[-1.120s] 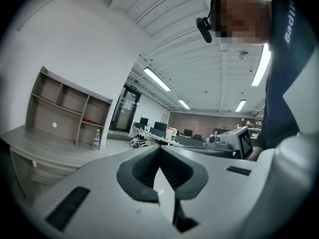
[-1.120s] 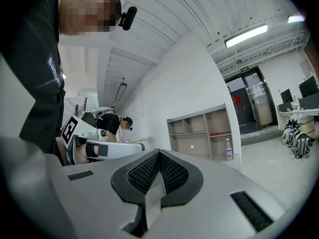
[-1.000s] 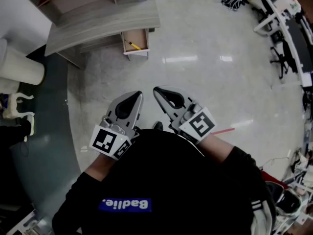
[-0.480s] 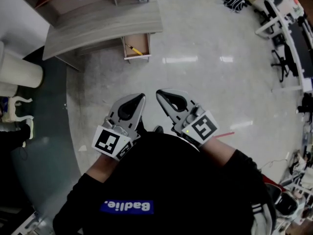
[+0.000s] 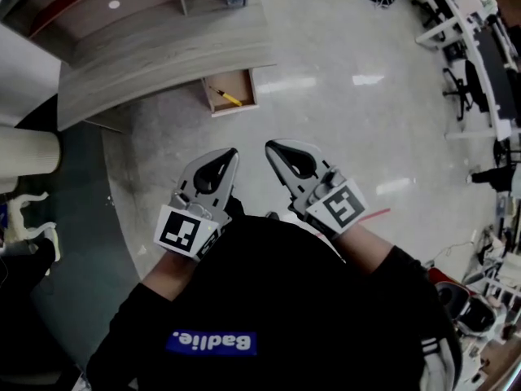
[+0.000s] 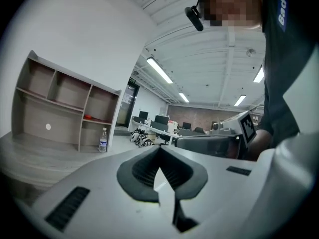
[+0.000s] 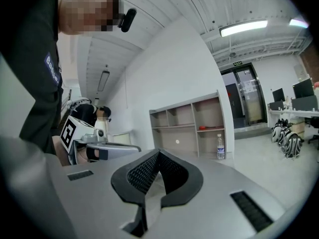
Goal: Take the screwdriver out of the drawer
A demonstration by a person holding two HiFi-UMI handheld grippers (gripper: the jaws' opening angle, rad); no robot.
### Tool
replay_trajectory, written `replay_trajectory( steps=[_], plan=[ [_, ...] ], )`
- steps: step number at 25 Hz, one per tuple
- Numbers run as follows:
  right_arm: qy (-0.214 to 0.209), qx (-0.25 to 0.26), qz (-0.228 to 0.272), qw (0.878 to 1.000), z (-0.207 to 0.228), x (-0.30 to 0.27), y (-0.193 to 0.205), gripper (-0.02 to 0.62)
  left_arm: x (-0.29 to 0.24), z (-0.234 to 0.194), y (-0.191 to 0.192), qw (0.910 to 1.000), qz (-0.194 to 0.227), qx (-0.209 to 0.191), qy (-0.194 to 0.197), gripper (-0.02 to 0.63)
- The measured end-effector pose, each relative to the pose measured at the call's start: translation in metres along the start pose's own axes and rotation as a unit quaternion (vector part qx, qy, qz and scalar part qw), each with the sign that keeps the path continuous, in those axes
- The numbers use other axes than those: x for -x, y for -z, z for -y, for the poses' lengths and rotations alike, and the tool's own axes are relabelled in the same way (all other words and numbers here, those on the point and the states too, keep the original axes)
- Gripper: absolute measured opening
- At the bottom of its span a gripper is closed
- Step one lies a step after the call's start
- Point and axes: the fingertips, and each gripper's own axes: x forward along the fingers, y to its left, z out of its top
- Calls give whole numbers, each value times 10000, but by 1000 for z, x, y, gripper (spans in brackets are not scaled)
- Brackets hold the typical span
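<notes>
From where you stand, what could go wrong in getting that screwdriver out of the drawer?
The left gripper and right gripper are shut; one must open first or it will only push the screwdriver. The screwdriver is thin and lies flat in the drawer, so jaws might slip off or hit a wall. The open drawer juts from the desk and could get bumped.
</notes>
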Motion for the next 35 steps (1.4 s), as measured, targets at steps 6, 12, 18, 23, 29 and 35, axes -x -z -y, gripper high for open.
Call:
replay_trajectory(
  steps=[6,12,18,23,29,35],
  plan=[
    [295,38,-327,9990,18,-57,7,26,-11,-53,-15,9995,40,-40,301,-2],
    [404,76,-542,9977,38,-85,20,26,-21,-84,-17,9995,37,95,296,-2],
    [140,185,-604,9979,61,-101,30,26,-37,-96,-15,9998,19,201,-14,-2],
    [-284,301,-686,9968,83,-112,39,26,-56,-102,-17,9988,-21,226,-426,-2],
    [-702,602,-915,9915,115,-131,62,26,-80,-120,-13,9951,-70,226,-960,-2],
    [-963,884,-1315,9827,132,-148,99,26,-90,-132,0,9922,-75,237,-1222,-2]
  ],
)
